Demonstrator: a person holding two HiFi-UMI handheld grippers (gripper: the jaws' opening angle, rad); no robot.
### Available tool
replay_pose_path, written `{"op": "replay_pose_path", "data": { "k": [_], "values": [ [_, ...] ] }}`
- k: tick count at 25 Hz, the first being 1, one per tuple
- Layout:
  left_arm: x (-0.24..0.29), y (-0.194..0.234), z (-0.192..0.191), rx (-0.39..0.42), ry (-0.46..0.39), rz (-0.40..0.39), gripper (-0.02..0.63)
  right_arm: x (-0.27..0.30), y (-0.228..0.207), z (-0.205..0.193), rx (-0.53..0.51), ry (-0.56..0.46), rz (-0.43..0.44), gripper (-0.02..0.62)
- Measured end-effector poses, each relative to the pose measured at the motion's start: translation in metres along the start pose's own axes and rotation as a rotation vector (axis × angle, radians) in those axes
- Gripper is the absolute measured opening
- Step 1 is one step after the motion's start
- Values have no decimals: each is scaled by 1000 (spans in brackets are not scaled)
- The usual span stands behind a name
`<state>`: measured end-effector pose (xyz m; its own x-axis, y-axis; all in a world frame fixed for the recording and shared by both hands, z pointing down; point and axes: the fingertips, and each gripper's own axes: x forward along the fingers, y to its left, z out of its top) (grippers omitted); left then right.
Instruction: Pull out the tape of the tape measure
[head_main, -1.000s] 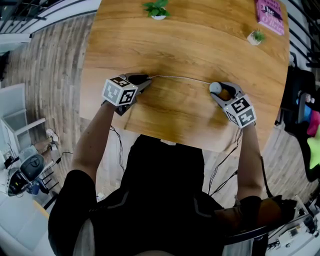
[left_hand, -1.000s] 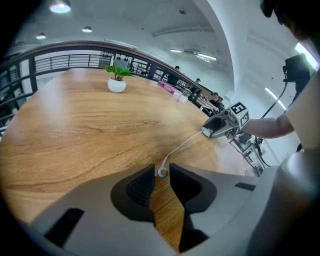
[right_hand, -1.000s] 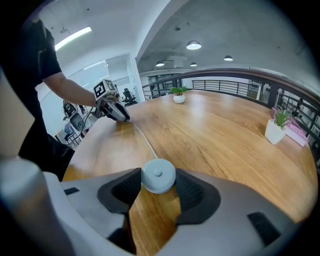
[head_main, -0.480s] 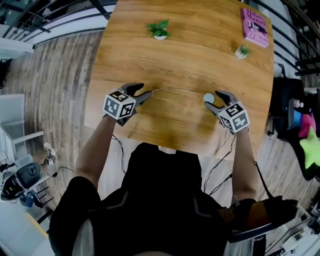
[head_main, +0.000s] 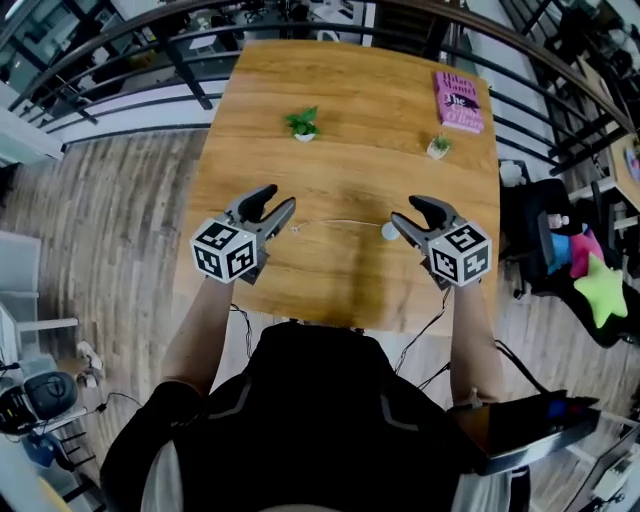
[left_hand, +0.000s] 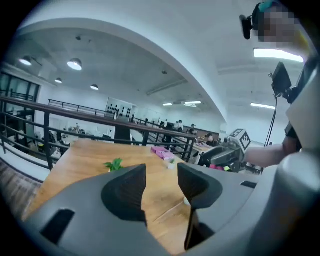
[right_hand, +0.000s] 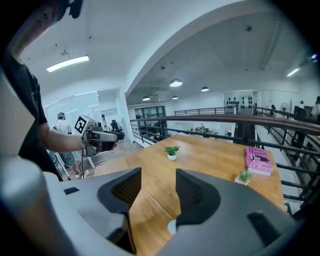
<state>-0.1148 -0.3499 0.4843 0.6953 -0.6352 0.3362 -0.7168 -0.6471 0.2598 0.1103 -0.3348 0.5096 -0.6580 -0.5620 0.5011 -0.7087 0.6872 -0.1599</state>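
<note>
**Inspector:** State of the tools?

**Assistant:** Left tool (head_main: 278, 199): jaws spread, having just been opening, with nothing between the pads. Right tool (head_main: 405, 211): jaws spread too, having just closed in a little, and likewise empty. Both are held above the counter (head_main: 350, 165), clear of its surface.

**Inspector:** Location of the tape measure?

**Assistant:** The tape measure (head_main: 388, 231), small, round and white, lies on the counter just beside the right tool's tips. Its tape (head_main: 335, 222) runs out as a thin pale line toward the left tool. Neither tool touches either part.

**Inspector:** Surroundings and obstructions?

**Assistant:** A potted plant (head_main: 303, 123) stands mid-counter. A smaller plant (head_main: 438, 146) and a pink book (head_main: 459, 100) sit toward the far right corner. All three stand beyond the tape, well apart from it and from both tools. A dark railing (head_main: 140, 45) runs past the counter's far edge.
</note>
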Motion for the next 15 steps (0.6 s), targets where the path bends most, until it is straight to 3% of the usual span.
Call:
{"op": "replay_pose_path", "data": {
  "k": [6, 9, 11, 15],
  "values": [
    [-23, -27, 95, 74, -188, -15, 191, -55, 6, 78, 49, -195, -81, 225],
    [-31, -43, 117, 68, -226, -32, 136, -75, 14, 103, 45, -262, -99, 209],
    [-31, -56, 125, 81, -243, -62, 110, -89, 16, 112, 28, -282, -116, 163],
    [-34, -62, 148, 122, -298, 15, 68, -107, 17, 127, 34, -329, -143, 129]
  ]
}}
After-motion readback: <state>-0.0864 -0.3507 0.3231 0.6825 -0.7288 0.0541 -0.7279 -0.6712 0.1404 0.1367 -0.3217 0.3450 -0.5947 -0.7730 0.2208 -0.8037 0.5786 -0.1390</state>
